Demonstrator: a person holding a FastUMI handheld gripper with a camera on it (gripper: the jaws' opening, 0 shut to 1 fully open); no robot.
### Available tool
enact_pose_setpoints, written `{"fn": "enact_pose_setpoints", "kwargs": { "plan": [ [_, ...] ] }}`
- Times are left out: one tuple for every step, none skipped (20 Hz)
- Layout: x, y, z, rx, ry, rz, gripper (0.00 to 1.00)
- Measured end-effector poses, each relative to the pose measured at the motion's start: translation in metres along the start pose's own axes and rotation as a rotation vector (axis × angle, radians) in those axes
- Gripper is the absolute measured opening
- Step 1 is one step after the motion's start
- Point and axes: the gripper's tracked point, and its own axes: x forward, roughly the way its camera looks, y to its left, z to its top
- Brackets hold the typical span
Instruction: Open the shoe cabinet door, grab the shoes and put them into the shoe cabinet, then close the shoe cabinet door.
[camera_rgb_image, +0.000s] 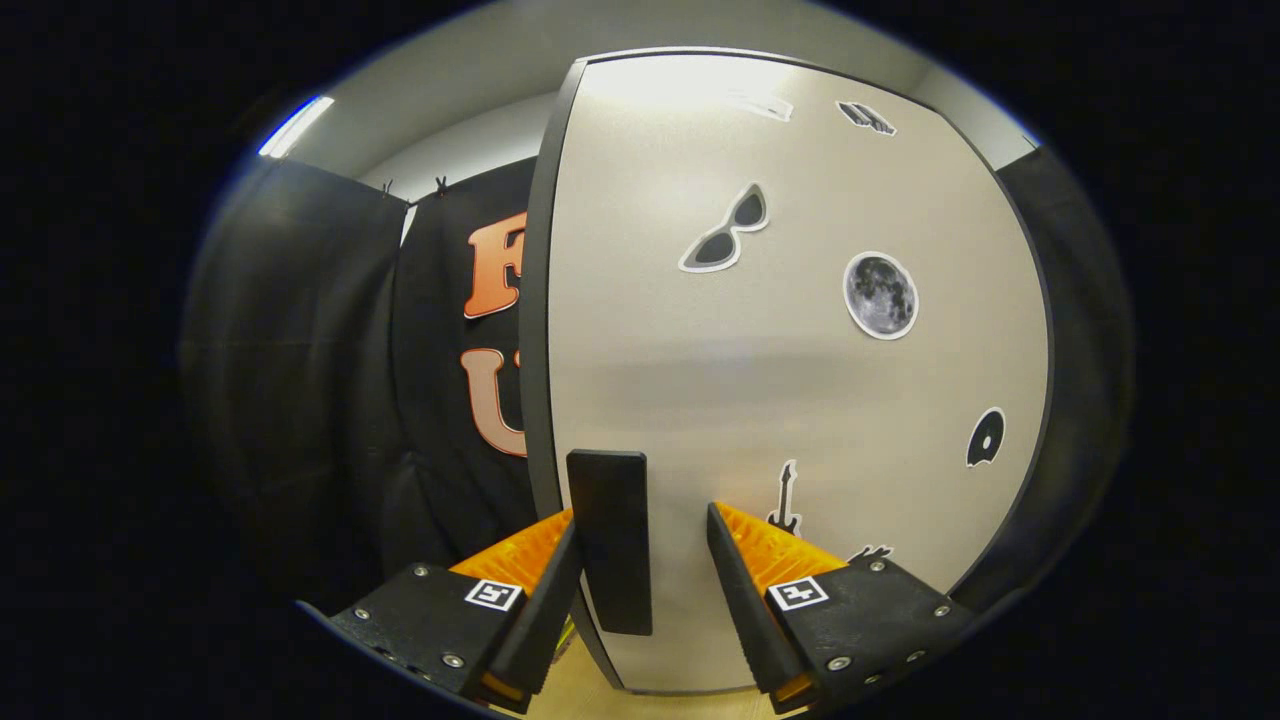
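The shoe cabinet door (780, 380) is a pale grey panel with a dark edge, and it stands right in front of me. Stickers of sunglasses, a moon and a guitar are stuck on it. A black upright handle (610, 540) sits near the door's left edge. My gripper (642, 520) is open and straddles this handle. The left finger (545, 600) lies against the handle's left side. The right finger (740, 590) stands a gap away from it, over the bare door face. I cannot tell whether the door is ajar.
Black cloth booth wall (300, 380) hangs to the left of the door and continues behind it on the right. A strip of light wooden surface (570, 695) shows below the door's bottom edge, between the fingers.
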Motion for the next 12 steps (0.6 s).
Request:
{"fn": "enact_pose_setpoints", "kwargs": {
  "plan": [
    [-0.001,0.001,0.001,0.015,-0.006,0.007,0.75],
    [-0.002,0.000,0.002,0.026,-0.007,0.008,0.75],
    [-0.006,-0.001,0.003,0.029,-0.004,0.008,0.75],
    [-0.013,-0.002,0.006,0.032,-0.010,0.007,0.77],
    [-0.021,-0.002,0.009,0.033,-0.017,0.007,0.78],
    [-0.031,-0.003,0.012,0.028,-0.023,0.000,0.78],
    [-0.041,-0.006,0.016,0.020,-0.032,-0.006,0.78],
    [-0.053,-0.006,0.019,0.015,-0.034,-0.009,0.78],
    [-0.064,-0.008,0.020,0.009,-0.036,-0.010,0.78],
    [-0.077,-0.010,0.023,0.000,-0.041,-0.019,0.78],
    [-0.091,-0.016,0.024,-0.014,-0.041,-0.036,0.79],
    [-0.104,-0.022,0.024,-0.029,-0.042,-0.056,0.80]
  ]
}}
